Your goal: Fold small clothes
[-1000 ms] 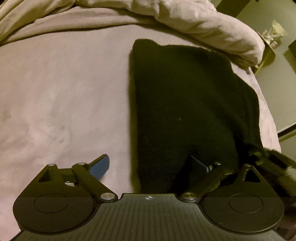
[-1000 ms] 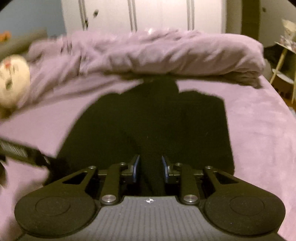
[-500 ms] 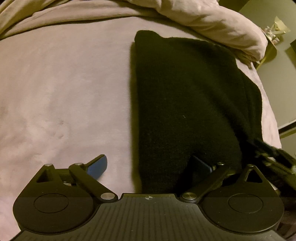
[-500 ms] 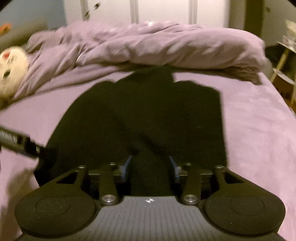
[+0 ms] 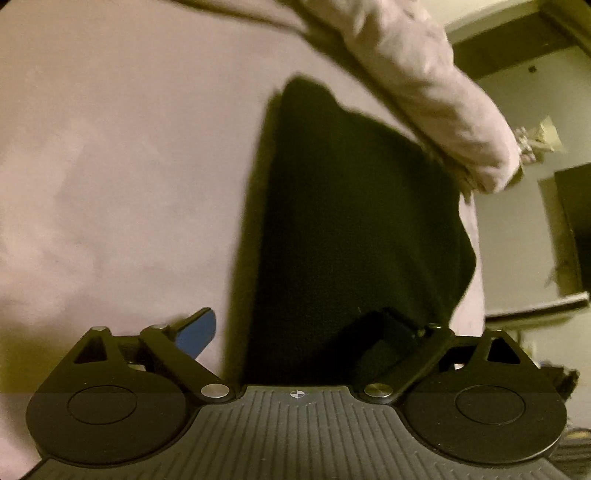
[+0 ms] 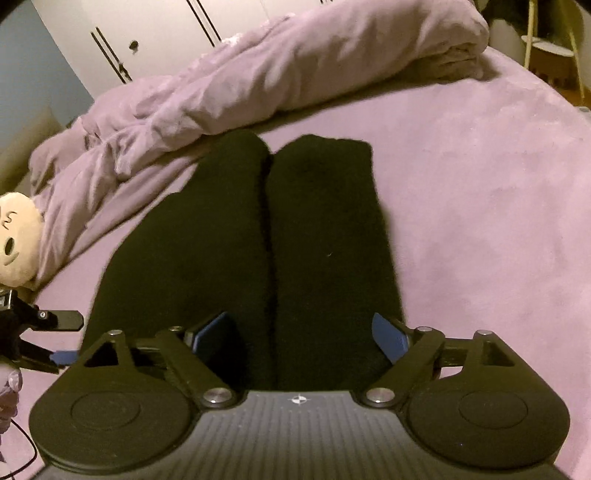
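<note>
A black garment (image 6: 258, 240) lies flat on the purple bed sheet (image 6: 480, 206), folded lengthwise with two halves meeting at a centre seam. It also shows in the left wrist view (image 5: 351, 221) as one dark slab. My right gripper (image 6: 301, 336) is open, its blue pads spread over the garment's near edge. My left gripper (image 5: 295, 328) is open at the garment's near left edge, one finger (image 5: 195, 328) over the sheet, the other over the cloth. The left gripper also shows at the left edge of the right wrist view (image 6: 55, 336).
A rumpled purple duvet (image 6: 258, 74) lies along the far side of the bed. A plush toy (image 6: 14, 243) sits at the left. White wardrobe doors (image 6: 147, 33) stand behind. The bed's right edge (image 5: 476, 295) drops to the floor, with a stool (image 6: 550, 48) beyond.
My right gripper has opened and let go of the garment, which now lies flat. My left gripper stayed open and tilted, blurring its view.
</note>
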Tool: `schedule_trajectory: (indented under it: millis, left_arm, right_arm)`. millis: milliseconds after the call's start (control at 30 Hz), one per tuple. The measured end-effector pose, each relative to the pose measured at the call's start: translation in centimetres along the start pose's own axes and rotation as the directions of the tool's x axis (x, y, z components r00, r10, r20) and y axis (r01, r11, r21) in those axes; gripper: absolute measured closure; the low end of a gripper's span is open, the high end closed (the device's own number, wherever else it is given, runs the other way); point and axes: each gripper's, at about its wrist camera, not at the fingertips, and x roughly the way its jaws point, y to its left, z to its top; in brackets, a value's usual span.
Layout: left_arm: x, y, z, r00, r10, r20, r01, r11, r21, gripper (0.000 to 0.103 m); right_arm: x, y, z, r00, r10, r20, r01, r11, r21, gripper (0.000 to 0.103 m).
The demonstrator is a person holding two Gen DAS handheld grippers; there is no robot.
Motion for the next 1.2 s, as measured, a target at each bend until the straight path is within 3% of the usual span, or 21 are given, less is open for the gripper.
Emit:
schedule_trajectory:
  millis: [100, 167, 267, 367, 400, 500, 600, 733, 867, 1000, 1100, 1200]
  left_arm:
    - [1.1, 0.1, 0.2, 0.999, -0.046, -0.009, 0.046, 0.999, 0.009, 0.008]
    - [2.0, 0.5, 0.5, 0.996, -0.090, -0.021, 0.089, 0.996, -0.020, 0.007]
    - [3.9, 1.1, 0.7, 0.989, -0.135, -0.054, 0.131, 0.988, -0.078, 0.007]
    - [5.3, 0.8, 0.7, 0.988, -0.142, -0.061, 0.138, 0.988, -0.066, 0.007]
    - [5.6, 0.4, 0.7, 0.989, -0.135, -0.056, 0.133, 0.990, -0.046, 0.007]
    - [5.8, 0.0, 0.5, 0.991, -0.127, -0.034, 0.127, 0.992, -0.021, 0.011]
    - [5.7, -0.3, 0.2, 0.991, -0.132, -0.011, 0.132, 0.991, -0.001, 0.021]
    - [5.2, -0.8, -0.2, 0.991, -0.131, 0.013, 0.131, 0.991, 0.002, 0.032]
    - [3.9, -0.9, -0.5, 0.989, -0.144, 0.042, 0.144, 0.989, 0.012, 0.043]
    - [2.0, -1.2, -0.8, 0.989, -0.127, 0.069, 0.125, 0.992, 0.035, 0.044]
    - [-0.5, 0.0, -1.5, 0.989, -0.099, 0.109, 0.096, 0.995, 0.033, 0.044]
    - [-3.3, 2.4, -2.2, 0.989, -0.049, 0.140, 0.048, 0.999, 0.011, 0.043]
  right_arm:
    - [-0.8, -0.9, 1.0, 0.998, -0.037, 0.050, 0.037, 0.999, -0.001, 0.014]
    - [-0.9, -2.4, 1.1, 0.999, -0.005, 0.040, 0.003, 0.999, 0.051, 0.011]
    - [0.9, -4.2, 0.8, 0.992, 0.122, -0.031, -0.116, 0.982, 0.149, 0.009]
    - [3.4, -5.0, 0.3, 0.951, 0.305, -0.056, -0.279, 0.920, 0.276, 0.006]
    - [4.0, -4.8, 0.2, 0.942, 0.329, -0.060, -0.300, 0.910, 0.286, 0.005]
    - [5.5, -3.3, -0.1, 0.945, 0.318, -0.070, -0.292, 0.923, 0.249, 0.006]
    - [6.0, -3.4, -0.3, 0.933, 0.354, -0.065, -0.320, 0.898, 0.302, 0.023]
    - [6.2, -3.3, -0.3, 0.924, 0.374, -0.079, -0.331, 0.886, 0.324, 0.031]
    - [5.8, -2.6, -0.3, 0.912, 0.402, -0.085, -0.354, 0.874, 0.334, 0.034]
    - [5.6, -0.8, -0.2, 0.902, 0.421, -0.096, -0.372, 0.869, 0.326, 0.034]
    - [5.9, 1.4, -0.5, 0.884, 0.454, -0.114, -0.401, 0.860, 0.315, 0.034]
    - [6.4, 3.9, -1.4, 0.845, 0.517, -0.138, -0.457, 0.832, 0.314, 0.034]
